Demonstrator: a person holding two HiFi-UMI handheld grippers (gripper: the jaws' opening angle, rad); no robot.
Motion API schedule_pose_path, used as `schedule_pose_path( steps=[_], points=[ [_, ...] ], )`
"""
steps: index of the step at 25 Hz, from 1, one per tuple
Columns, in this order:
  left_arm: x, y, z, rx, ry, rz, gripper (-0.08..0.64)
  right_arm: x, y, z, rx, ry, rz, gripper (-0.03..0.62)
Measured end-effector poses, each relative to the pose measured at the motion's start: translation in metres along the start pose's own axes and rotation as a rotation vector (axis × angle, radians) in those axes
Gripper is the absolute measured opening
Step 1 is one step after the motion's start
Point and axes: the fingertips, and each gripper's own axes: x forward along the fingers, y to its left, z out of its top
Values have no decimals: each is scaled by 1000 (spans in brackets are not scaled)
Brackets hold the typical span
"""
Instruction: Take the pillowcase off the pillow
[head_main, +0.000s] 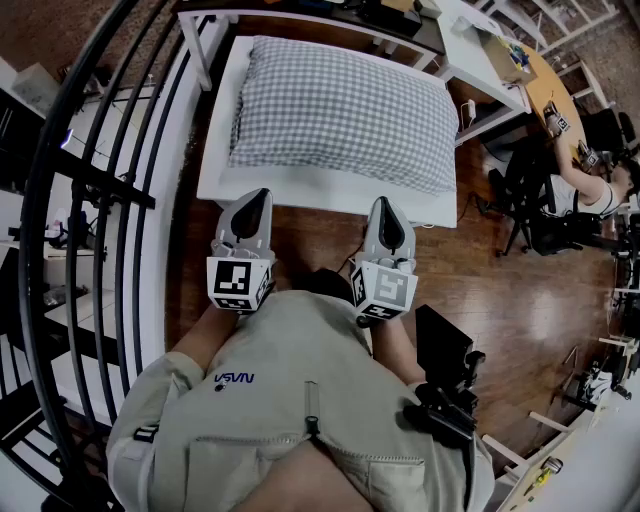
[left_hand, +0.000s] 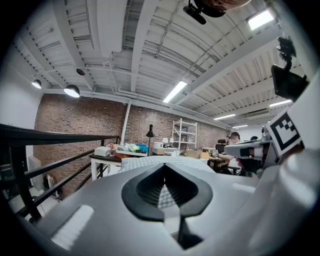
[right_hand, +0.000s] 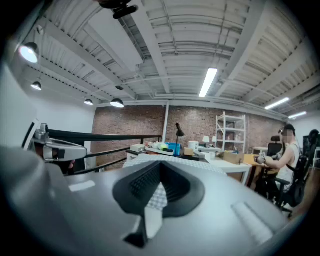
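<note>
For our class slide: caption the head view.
Both shut, left tool and right tool face a checked pillow on a white table.

A small blue logo (head_main: 234, 379) is printed on the person's beige top (head_main: 300, 420). Seen upside down, it is read as "NASA". Black-and-white square code markers (head_main: 232, 282), without letters, are borne on the cubes of the left gripper (head_main: 254, 198) and the right gripper (head_main: 388, 206).

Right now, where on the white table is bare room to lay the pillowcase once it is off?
The pillow covers most of the white table. Free: the strip along its near edge, in front of the left gripper and right gripper, and a narrower strip along its left edge. Crowded: the desk at right.
</note>
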Motion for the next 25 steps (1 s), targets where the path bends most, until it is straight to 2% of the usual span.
schedule_pose_path(
  steps=[4,6,9,15,18,22,25],
  points=[
    [26,13,7,12,-14,28,6,36,2,10,-2,-37,44,3],
    [41,18,11,18,-14,44,63,59,1,11,6,-44,76,3],
    [67,26,13,24,3,90,63,95,-6,10,24,-43,123,3],
    [109,43,9,60,46,218,83,154,-5,2,14,-43,290,5],
    [115,55,5,77,74,281,103,177,16,-9,-6,-17,395,10],
    [112,85,0,75,100,336,109,200,68,-24,-45,60,541,92],
    [109,108,-5,54,117,351,114,214,108,-44,-95,171,612,130]
  ],
)
